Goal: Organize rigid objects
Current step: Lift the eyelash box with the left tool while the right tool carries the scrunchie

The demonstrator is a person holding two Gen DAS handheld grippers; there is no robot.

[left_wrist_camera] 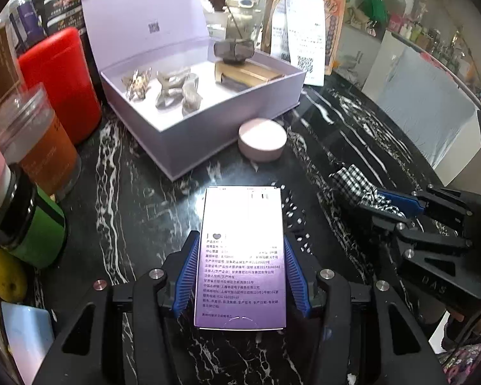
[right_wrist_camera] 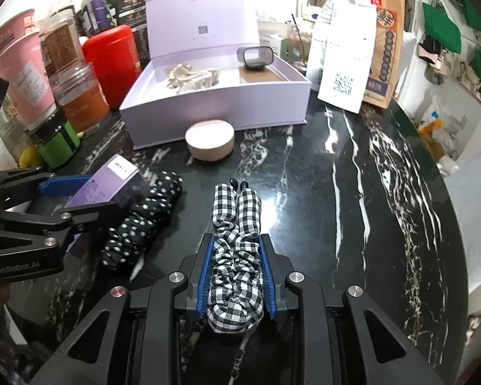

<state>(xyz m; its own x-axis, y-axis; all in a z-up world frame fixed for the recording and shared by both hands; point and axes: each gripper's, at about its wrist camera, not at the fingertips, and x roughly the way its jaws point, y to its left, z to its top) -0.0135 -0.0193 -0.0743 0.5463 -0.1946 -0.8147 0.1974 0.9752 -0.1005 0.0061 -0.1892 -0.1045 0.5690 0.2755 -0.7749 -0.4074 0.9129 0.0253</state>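
Clamping a flat purple carton (left_wrist_camera: 240, 256), the left claw (left_wrist_camera: 239, 272) holds it over the near edge of the marble bench (right_wrist_camera: 352, 176). Beside it, the right claw (right_wrist_camera: 235, 276) squeezes a checked scrunchie (right_wrist_camera: 235, 240); a dotted scrunchie (right_wrist_camera: 144, 218) lies between them.

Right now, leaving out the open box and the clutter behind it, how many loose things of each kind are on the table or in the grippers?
scrunchies: 2 (checked scrunchie, dotted scrunchie)
purple carton: 1
round case: 1
Total: 4
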